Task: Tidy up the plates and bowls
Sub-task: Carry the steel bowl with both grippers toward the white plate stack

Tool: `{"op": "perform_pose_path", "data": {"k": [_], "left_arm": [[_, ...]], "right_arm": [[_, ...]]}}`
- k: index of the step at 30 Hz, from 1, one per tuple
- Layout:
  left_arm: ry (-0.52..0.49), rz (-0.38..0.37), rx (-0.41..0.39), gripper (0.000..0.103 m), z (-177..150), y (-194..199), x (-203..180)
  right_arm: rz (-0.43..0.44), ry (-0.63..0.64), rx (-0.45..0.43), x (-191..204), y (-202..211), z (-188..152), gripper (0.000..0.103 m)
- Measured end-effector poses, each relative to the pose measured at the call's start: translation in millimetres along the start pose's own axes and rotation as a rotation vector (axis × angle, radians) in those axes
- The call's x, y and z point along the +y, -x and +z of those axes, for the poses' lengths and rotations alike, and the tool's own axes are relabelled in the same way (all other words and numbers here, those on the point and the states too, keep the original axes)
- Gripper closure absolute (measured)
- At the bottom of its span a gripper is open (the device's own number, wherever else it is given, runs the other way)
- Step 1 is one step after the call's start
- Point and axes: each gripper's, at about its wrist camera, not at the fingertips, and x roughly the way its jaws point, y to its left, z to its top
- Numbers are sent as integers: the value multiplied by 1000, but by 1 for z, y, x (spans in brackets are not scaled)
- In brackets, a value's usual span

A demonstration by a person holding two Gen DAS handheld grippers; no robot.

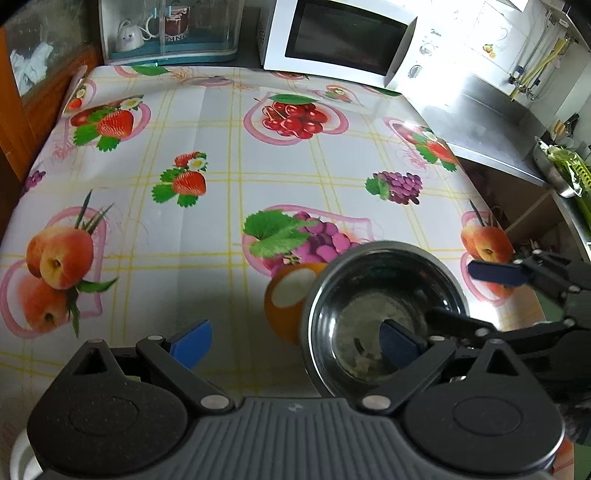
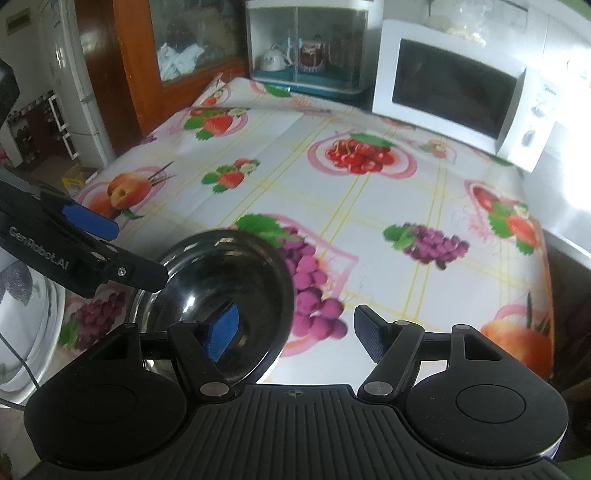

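Observation:
A shiny steel bowl [image 1: 373, 295] sits near the front of the fruit-print tablecloth [image 1: 221, 147], and an orange bowl with a white inside [image 1: 286, 295] touches its left side. My left gripper [image 1: 295, 345] is open, its right finger over the steel bowl's inside. My right gripper [image 2: 295, 332] is open too, its left finger above the steel bowl [image 2: 221, 284]. The right gripper's fingers also show at the right edge of the left wrist view [image 1: 495, 273]. The left gripper's blue-tipped finger [image 2: 92, 221] crosses the left of the right wrist view.
A white microwave [image 1: 343, 37] and a glass cabinet with cups [image 1: 170, 29] stand at the table's back. A steel counter [image 1: 491, 122] lies to the right. A white floral plate or bowl [image 2: 26, 314] sits at the front left, and a wooden cabinet [image 2: 166, 55] stands on the left.

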Motion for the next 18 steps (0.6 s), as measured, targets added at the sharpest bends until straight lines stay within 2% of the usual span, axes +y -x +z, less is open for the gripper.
{"op": "perform_pose_path", "data": {"k": [18], "left_arm": [[44,-50,35,7,-15,-12,0]], "right_arm": [[63,-32,71,14,-29,-22,34]]}}
